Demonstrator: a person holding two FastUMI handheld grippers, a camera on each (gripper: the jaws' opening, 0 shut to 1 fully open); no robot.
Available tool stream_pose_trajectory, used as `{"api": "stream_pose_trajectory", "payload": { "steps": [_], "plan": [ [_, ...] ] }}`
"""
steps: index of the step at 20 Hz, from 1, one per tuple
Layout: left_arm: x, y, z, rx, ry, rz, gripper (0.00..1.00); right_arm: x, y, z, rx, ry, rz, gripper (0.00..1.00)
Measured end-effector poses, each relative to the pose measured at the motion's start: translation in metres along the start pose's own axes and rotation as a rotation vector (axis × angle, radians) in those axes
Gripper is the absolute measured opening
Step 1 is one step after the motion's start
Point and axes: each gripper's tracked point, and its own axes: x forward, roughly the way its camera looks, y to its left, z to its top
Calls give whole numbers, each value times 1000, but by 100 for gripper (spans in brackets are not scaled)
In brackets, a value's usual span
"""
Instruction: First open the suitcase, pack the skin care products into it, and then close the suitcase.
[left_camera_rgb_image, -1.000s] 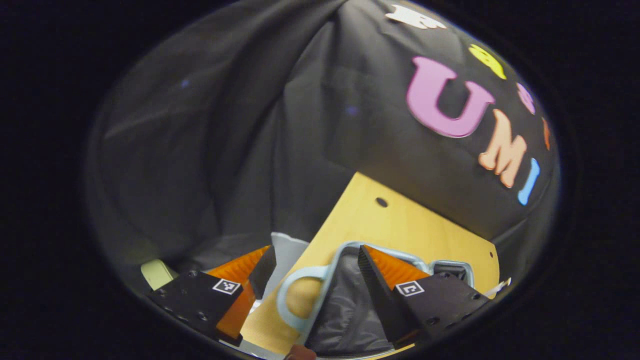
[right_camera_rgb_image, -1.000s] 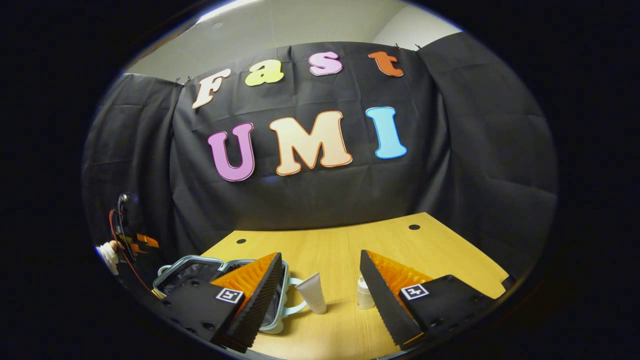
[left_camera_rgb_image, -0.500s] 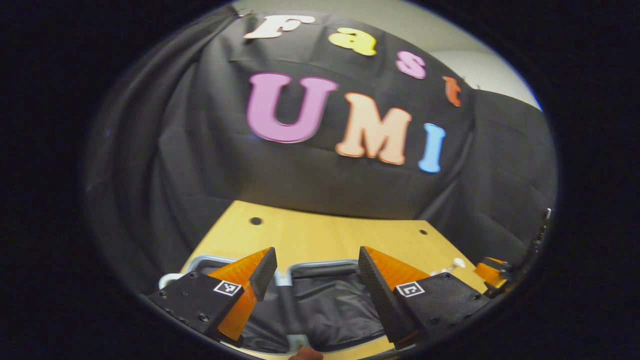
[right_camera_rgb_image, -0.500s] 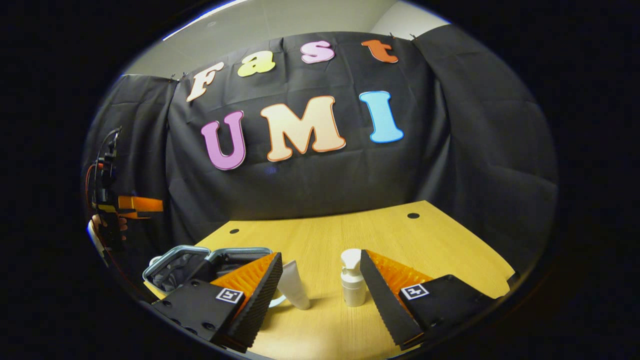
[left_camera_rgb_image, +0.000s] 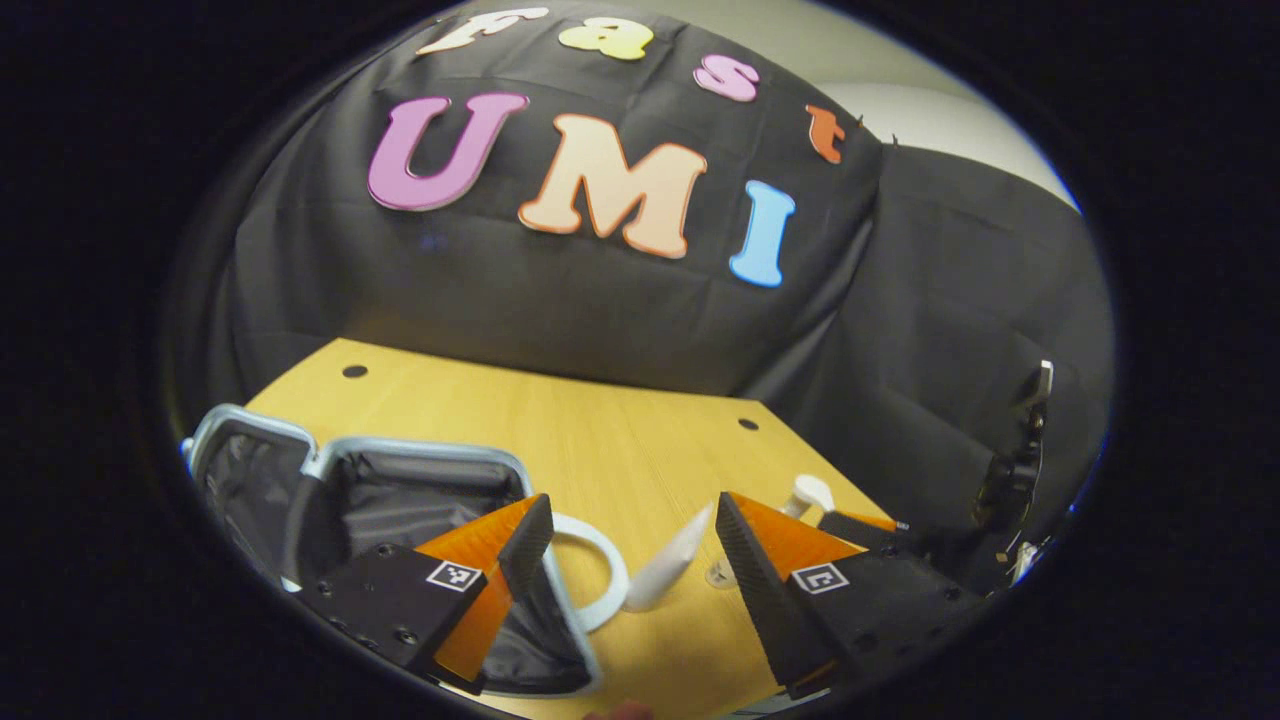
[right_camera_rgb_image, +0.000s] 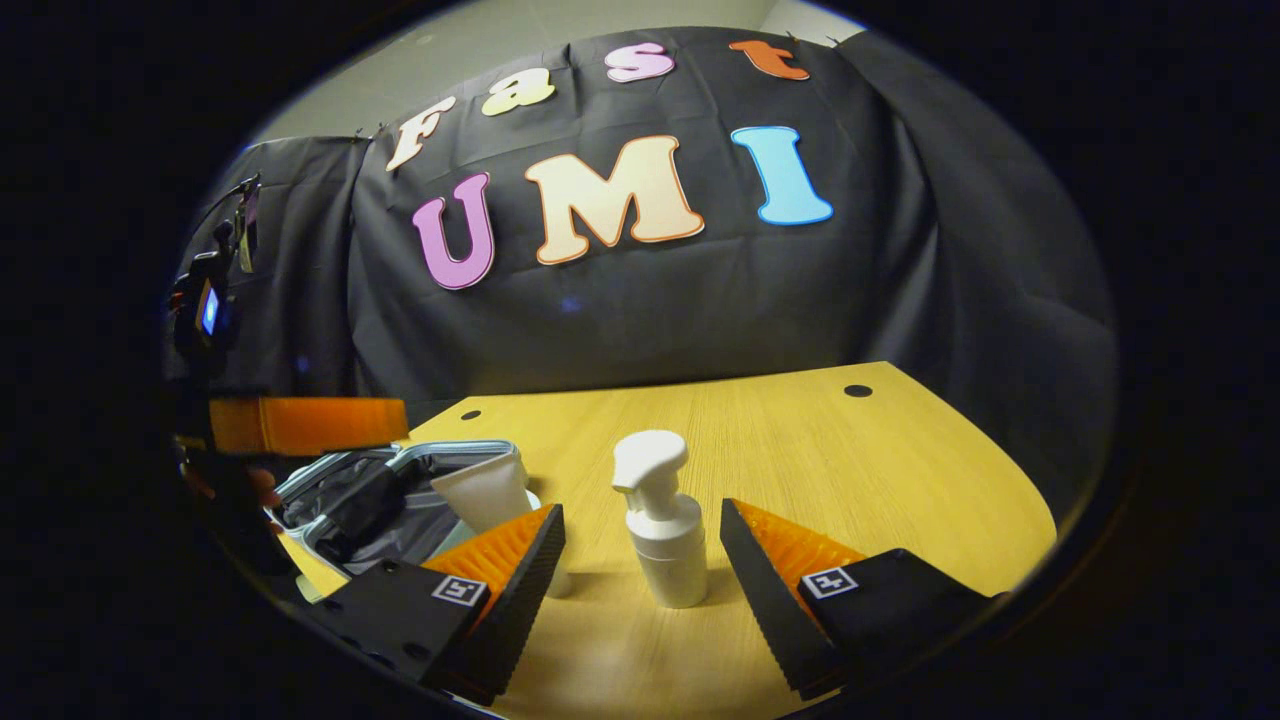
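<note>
Now right gripper (right_camera_rgb_image: 640, 560) jaws spread, straddling pump bottle (right_camera_rgb_image: 662, 535) w/o touching; light, slick, tippy — take the body, not the pump head. Left gripper (left_camera_rgb_image: 632, 545) jaws released, empty, beside the bottle.

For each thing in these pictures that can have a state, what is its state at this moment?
Suitcase: open, lying flat on the table, dark lining showing.
Pump bottle: upright on the table, between the right gripper's fingers, not touched.
Tube: standing on its cap beside the suitcase.
Left gripper: open, holding nothing.
Right gripper: open.

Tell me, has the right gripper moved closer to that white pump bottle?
Yes. In the right gripper view the pump bottle now stands larger, between the open right gripper fingers, so the gripper has advanced across the table toward it.
</note>
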Motion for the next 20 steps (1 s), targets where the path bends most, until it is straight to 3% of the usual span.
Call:
{"api": "stream_pose_trajectory", "payload": {
  "steps": [5, 6, 11, 14, 16, 17, 19, 20],
  "plan": [
    [39, -12, -49, -48, 37, 55, 96, 20, -11, -19, -19, 24, 52, 94],
    [45, -9, -55, -54, 42, 78, 96, 25, -12, -23, -27, 29, 61, 98],
    [70, -10, -63, -93, 25, 100, 94, 38, -23, -38, -40, 51, 81, 98],
    [82, -9, -68, -86, 14, 117, 74, 44, -24, -42, -41, 64, 97, 98],
    [86, -9, -72, -83, 16, 120, 49, 47, -22, -46, -48, 71, 107, 98],
    [81, -9, -68, -73, 6, 122, 50, 49, -21, -46, -52, 72, 112, 98],
    [86, -4, -60, -75, -31, 130, 34, 52, -16, -48, -59, 75, 125, 94],
    [86, -6, -61, -85, -26, 123, 26, 52, -14, -50, -65, 76, 128, 97]
  ]
}}
